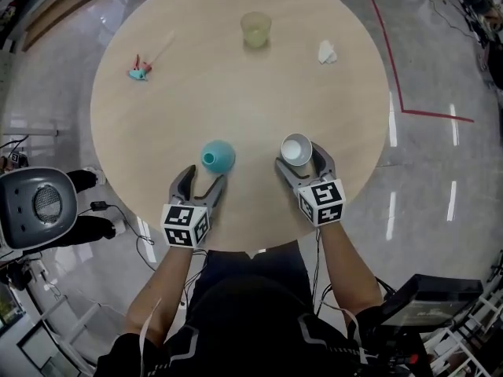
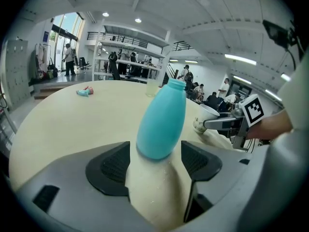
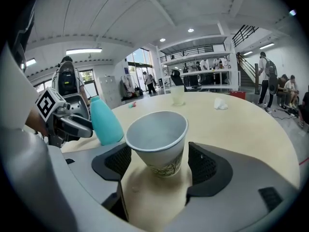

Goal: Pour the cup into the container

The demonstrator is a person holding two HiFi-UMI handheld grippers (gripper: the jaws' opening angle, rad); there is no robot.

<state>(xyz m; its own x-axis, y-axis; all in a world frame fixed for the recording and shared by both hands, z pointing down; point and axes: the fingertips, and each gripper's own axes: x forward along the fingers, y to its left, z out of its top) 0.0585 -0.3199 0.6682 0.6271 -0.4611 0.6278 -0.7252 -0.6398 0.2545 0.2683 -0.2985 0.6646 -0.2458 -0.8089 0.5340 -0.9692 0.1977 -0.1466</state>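
The cup (image 1: 296,149) stands upright on the table (image 1: 236,77), mouth up, just right of the bottle (image 1: 218,156). The bottle stands too, long axis vertical, neck up. The right gripper (image 3: 157,166) straddles the cup, jaws spread and clear of it. The left gripper (image 2: 155,163) flanks the bottle, also released.

My pads (image 3: 203,166) look like black ribbed rubber; cup (image 3: 157,139) is paper, bottle (image 2: 161,117) smooth matt plastic (table (image 1: 157,93): pale matt wood).
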